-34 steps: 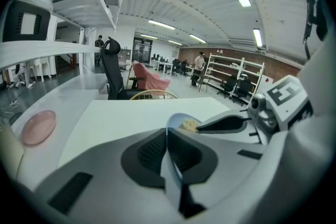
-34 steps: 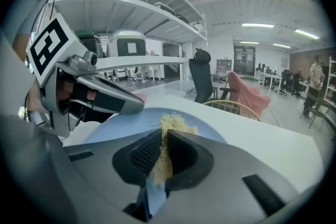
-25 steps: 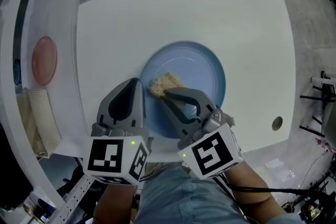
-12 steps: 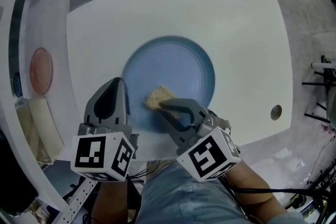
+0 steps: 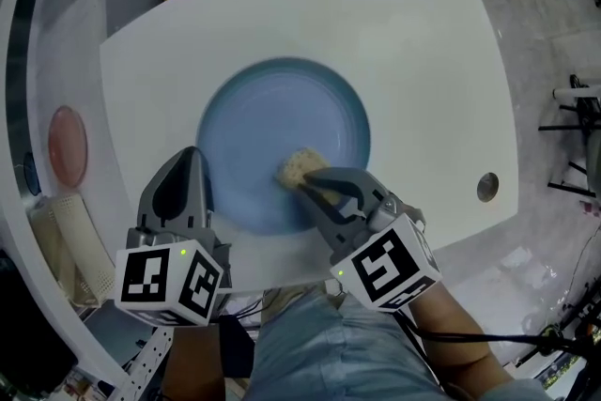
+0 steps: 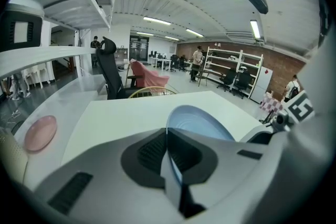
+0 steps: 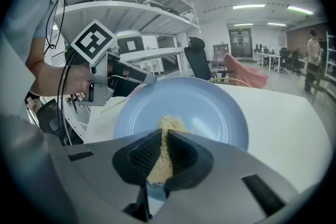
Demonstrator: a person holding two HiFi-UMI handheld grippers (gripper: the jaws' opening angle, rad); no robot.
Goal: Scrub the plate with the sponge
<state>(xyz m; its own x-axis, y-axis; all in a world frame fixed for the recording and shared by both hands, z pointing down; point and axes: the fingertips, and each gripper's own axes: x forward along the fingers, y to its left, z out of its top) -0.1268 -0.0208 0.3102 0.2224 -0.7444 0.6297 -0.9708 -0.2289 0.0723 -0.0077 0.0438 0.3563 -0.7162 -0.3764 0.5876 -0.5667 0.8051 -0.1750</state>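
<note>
The rigid round blue plate (image 5: 282,122) is rim-clamped at 8 o'clock by the left gripper (image 6: 169,165), the soft, compressible tan fibrous sponge (image 5: 299,166) pinched by the right gripper (image 7: 160,157).

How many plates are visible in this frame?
2. The blue plate is on the white table, its near rim clamped by the left gripper; the pink plate sits on the curved counter at far left. None appears hidden.
</note>
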